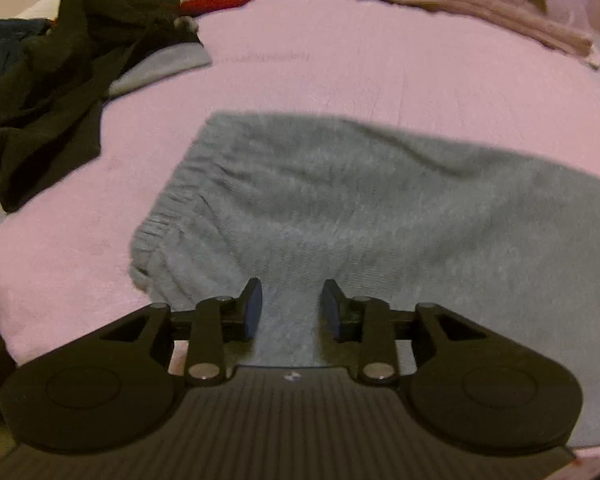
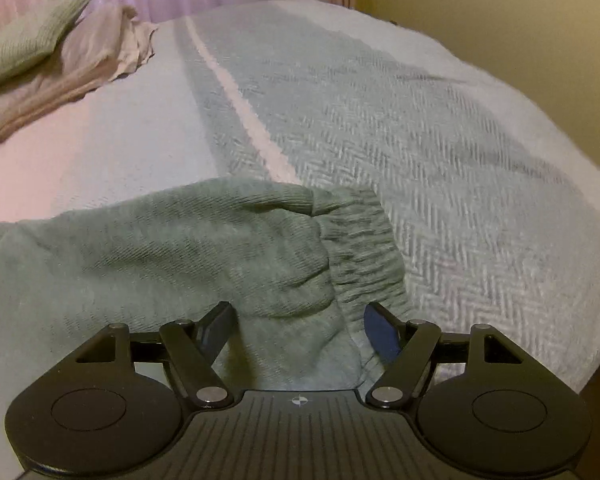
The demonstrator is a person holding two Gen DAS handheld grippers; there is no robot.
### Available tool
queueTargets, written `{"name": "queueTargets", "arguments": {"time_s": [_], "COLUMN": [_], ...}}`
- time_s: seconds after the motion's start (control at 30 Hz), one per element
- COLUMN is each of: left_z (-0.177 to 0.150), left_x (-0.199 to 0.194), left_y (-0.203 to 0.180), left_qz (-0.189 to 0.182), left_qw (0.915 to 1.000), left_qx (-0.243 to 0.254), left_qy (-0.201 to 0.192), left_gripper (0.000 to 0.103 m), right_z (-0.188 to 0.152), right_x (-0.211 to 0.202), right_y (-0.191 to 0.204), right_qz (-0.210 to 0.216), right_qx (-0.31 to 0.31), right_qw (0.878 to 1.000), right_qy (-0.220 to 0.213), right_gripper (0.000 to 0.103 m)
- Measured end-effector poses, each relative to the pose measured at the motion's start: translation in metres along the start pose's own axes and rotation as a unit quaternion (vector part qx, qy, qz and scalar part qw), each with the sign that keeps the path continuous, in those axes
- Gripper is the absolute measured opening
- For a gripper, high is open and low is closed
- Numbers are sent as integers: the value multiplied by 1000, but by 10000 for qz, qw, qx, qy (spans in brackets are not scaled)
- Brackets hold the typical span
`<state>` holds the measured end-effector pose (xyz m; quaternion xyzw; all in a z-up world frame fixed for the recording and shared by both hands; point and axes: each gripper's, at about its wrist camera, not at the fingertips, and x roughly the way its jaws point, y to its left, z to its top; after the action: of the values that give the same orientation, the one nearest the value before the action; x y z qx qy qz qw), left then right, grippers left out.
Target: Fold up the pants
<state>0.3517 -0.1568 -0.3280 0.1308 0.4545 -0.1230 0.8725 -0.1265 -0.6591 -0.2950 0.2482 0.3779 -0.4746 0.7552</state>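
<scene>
- Left wrist view: the left gripper (image 1: 290, 306) has its jaws part-way apart with a ridge of the grey pants (image 1: 340, 200) running up between the blue pads (image 1: 254, 308); whether the pads actually pinch the cloth cannot be told.
- The pants lie flat on the pink bedspread (image 1: 300, 60), gathered waistband (image 1: 160, 228) to the left, legs trailing off to the right.
- Right wrist view: the right gripper (image 2: 300, 330) stands wider apart, with cloth just inside the elastic cuff (image 2: 364, 248) between its jaws, not clamped.
- Long axis: it runs crosswise from one gripper to the other, each gripper at its own end on the near edge.
- Judgement: a fold end to end would carry the cuff toward the waistband.
- A dark clothes heap (image 1: 60, 80) and folded beige garments (image 1: 460, 4) lie well apart.
</scene>
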Motion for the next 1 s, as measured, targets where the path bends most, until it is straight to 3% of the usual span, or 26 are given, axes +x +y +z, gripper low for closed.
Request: {"name": "queueTargets", "arguments": {"time_s": [0.13,0.3,0.37,0.53,0.67,0.77,0.83,0.93,0.97,1.0], "left_z": [-9,-37,-43,-48,-55,-55,-48,-30,-24,-19], "left_x": [-46,-73,-70,-37,-6,4,12,23,23,22], "left_y": [20,51,59,77,84,93,99,102,100,97], "left_qz": [-334,-741,-872,-1393,-1399,-1430,-1399,-1257,-1213,-1110], "left_qw": [9979,9822,9710,9307,9117,8982,8962,9078,9155,9286], "left_qx": [-522,-1679,-2196,-3369,-3833,-4140,-4196,-3988,-3822,-3529], "left_qy": [167,402,378,286,473,374,359,337,325,294], "left_gripper": [36,41,40,40,42,47,47,41,20,12], "right_z": [6,-21,-29,-35,-27,-19,-16,-14,-14,-15], "right_x": [-38,-83,-87,-85,-68,-60,-57,-53,-54,-54], "right_y": [11,34,45,68,72,75,80,85,86,85], "right_qz": [493,1324,1463,1627,1461,1295,1254,1180,1138,1111], "right_qx": [121,112,22,128,500,617,666,696,720,747], "right_qw": [9987,9902,9874,9842,9856,9870,9871,9880,9884,9886], "right_qy": [-50,434,609,687,682,726,740,713,701,694], "right_gripper": [69,69,69,69,69,70,69,69,69,70]}}
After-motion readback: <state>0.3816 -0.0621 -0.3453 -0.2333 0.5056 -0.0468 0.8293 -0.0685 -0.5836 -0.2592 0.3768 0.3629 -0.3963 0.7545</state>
